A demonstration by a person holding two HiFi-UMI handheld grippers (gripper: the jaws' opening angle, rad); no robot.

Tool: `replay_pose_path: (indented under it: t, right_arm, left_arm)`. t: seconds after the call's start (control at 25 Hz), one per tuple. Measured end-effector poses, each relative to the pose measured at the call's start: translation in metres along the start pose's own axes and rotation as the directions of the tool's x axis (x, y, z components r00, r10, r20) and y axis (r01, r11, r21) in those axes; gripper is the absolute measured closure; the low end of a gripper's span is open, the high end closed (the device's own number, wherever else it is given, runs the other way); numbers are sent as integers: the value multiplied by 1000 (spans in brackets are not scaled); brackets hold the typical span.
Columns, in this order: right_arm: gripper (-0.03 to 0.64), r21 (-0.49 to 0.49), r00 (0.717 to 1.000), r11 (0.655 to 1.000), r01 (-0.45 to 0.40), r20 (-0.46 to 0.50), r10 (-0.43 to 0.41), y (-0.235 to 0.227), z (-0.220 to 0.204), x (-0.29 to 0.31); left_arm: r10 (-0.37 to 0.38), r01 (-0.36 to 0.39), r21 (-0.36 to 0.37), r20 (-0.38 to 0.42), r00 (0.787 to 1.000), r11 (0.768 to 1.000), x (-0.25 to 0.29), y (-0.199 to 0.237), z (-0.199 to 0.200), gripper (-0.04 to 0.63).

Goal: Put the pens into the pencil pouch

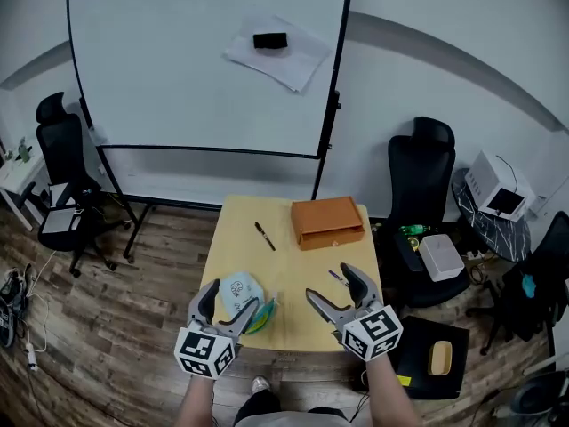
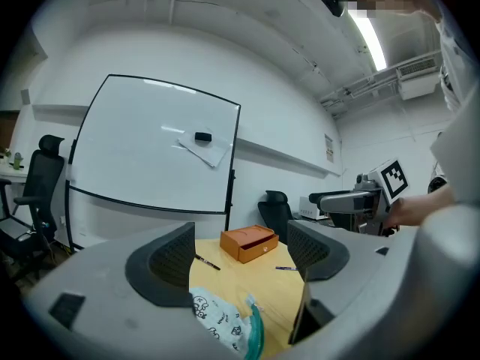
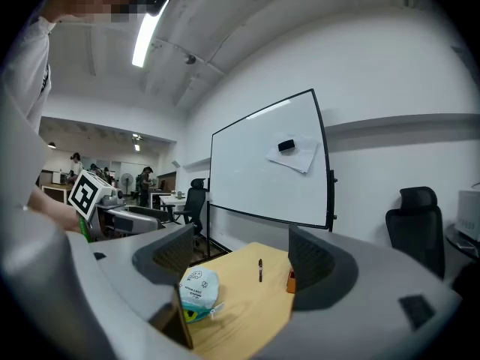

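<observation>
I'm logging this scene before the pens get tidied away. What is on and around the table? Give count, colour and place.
Wooden table: one, pale yellow, in front of the person.
Printed fabric pencil pouch: one, white with a green edge, near left of the table.
Slim pens: two, one black on the far left of the table, one dark by the right gripper.
Orange drawer box: one, far right of the table.
Whiteboard on a stand: one, white, black frame, behind the table.
Paper sheet: one, white, on the whiteboard.
Eraser: one, black, on the sheet.
Office chairs: at least two, black, left and right.
Left gripper: grey, jaws apart, empty.
Right gripper: grey, jaws apart, empty.
</observation>
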State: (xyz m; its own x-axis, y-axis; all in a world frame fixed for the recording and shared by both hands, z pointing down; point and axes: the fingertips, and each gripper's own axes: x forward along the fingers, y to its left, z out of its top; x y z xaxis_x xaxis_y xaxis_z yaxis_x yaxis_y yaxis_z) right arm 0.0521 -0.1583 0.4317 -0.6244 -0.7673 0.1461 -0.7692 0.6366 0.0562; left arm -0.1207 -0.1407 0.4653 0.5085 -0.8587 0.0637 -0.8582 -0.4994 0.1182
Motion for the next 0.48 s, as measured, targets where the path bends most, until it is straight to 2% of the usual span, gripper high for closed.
replay_pose_path:
  t: [0.2, 0.48]
  right_arm:
    - [245, 7, 999, 1000, 25, -27, -25, -9, -2, 23]
    - [253, 18, 998, 1000, -18, -55, 19, -15, -16, 38]
  left_arm:
    - [-33, 32, -18, -31, 999, 999, 17, 17, -8, 239]
    - [-26, 22, -39, -91, 995, 999, 27, 20, -35, 239]
